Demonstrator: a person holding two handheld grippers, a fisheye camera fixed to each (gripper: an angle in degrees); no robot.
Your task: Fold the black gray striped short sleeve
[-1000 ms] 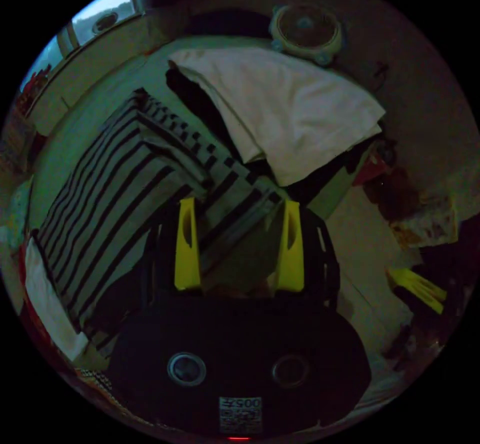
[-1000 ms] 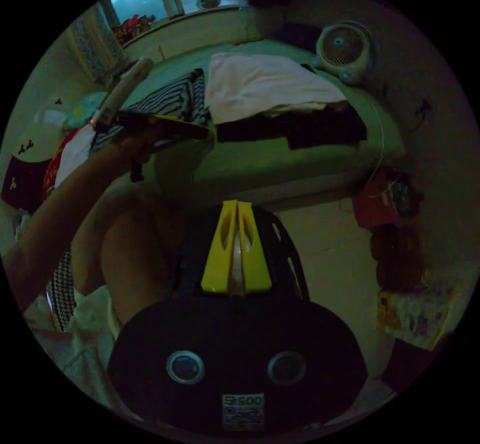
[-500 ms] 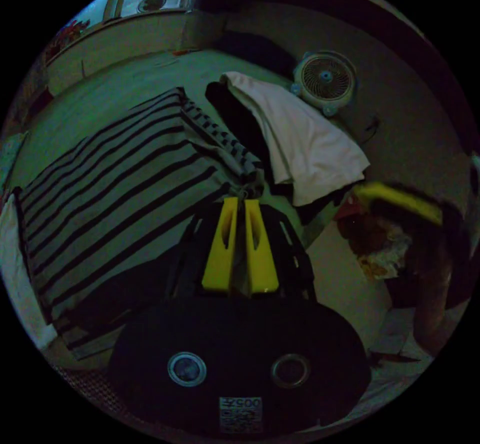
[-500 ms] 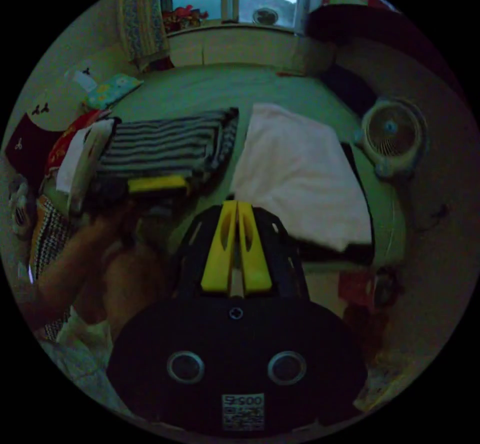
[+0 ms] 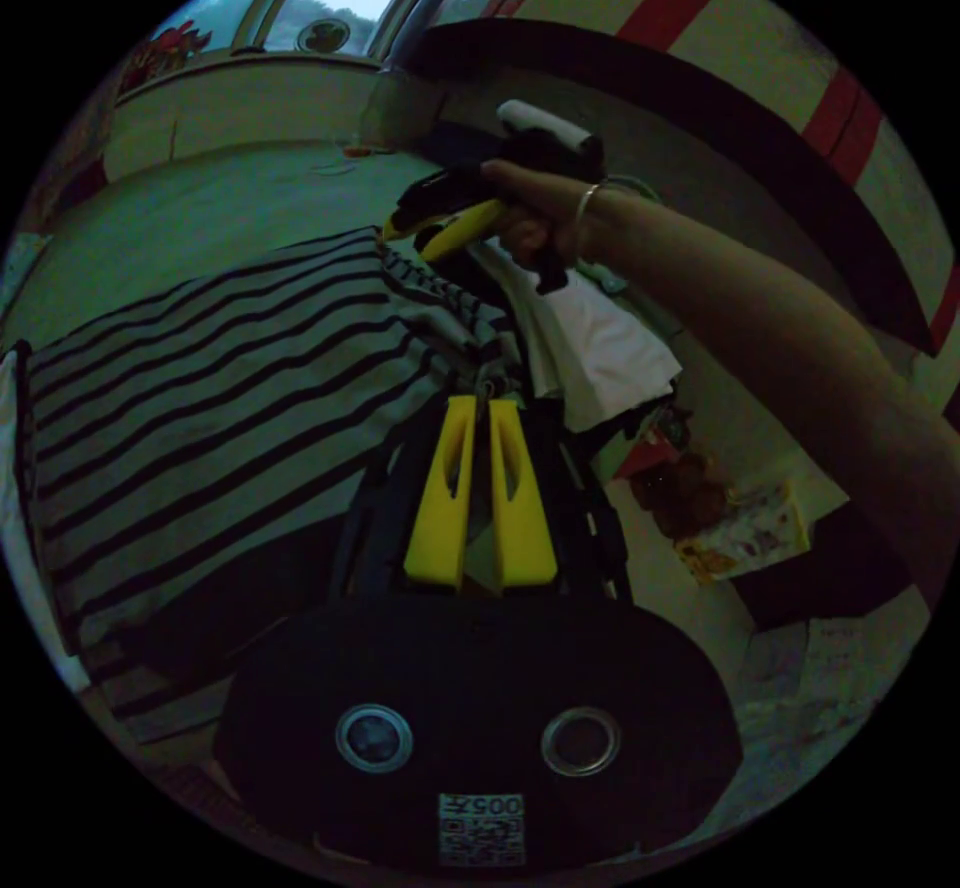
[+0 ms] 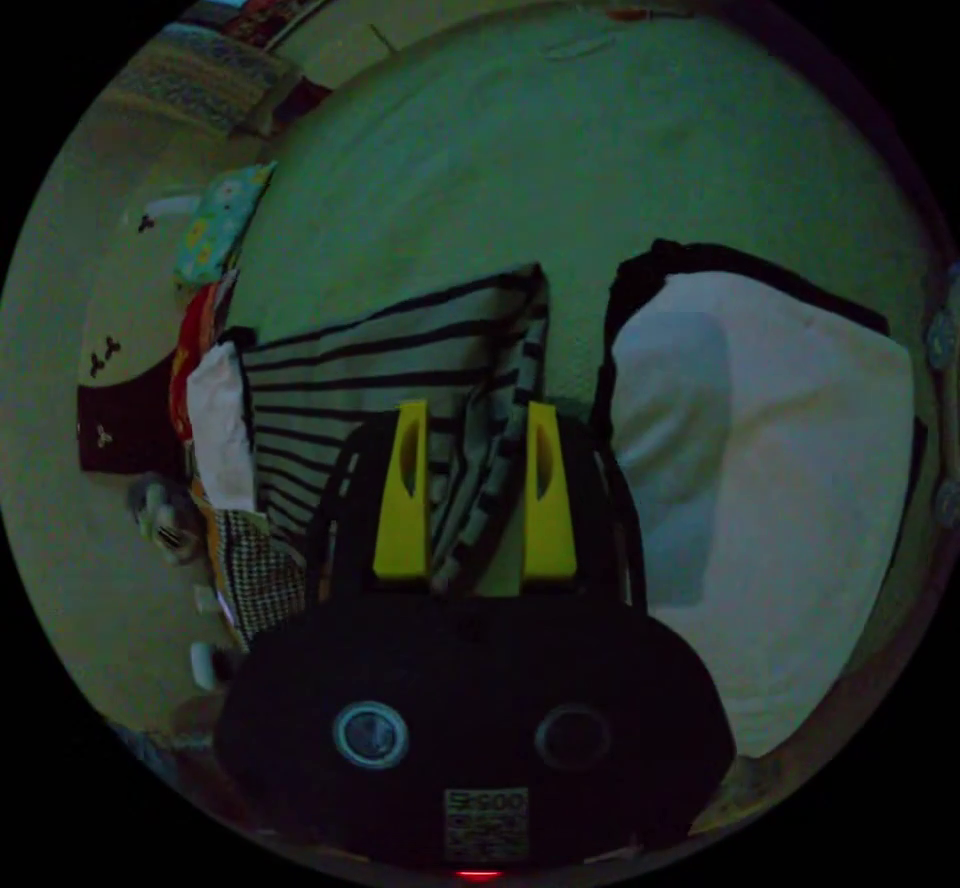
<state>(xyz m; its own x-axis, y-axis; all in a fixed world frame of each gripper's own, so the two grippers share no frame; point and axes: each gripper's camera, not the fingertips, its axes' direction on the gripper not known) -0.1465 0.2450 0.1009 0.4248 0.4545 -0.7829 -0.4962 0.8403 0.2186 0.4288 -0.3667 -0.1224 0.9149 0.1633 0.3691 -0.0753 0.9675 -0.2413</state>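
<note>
The black and gray striped shirt [image 5: 200, 388] lies spread on the green bed [image 5: 200, 198]. My left gripper [image 5: 482, 406] is shut on its near corner, a bunch of cloth caught at the jaw tips. In the left gripper view a hand and arm reach in from the right, holding my right gripper [image 5: 412, 233] over the shirt's far corner. In the right gripper view the right gripper [image 6: 473, 418] is open, and the striped shirt [image 6: 390, 358] has its folded edge lying between the jaws.
A white folded garment [image 6: 790, 448] on a black one [image 6: 700, 256] lies just beside the shirt. More clothes [image 6: 215, 423] are piled at the bed's edge beyond the shirt, near a patterned pillow [image 6: 215, 223]. Bags and papers [image 5: 745, 528] sit on the floor beside the bed.
My left gripper went from open to shut on the shirt's corner. My right gripper, shut before, came across to the shirt's other corner and opened around its edge.
</note>
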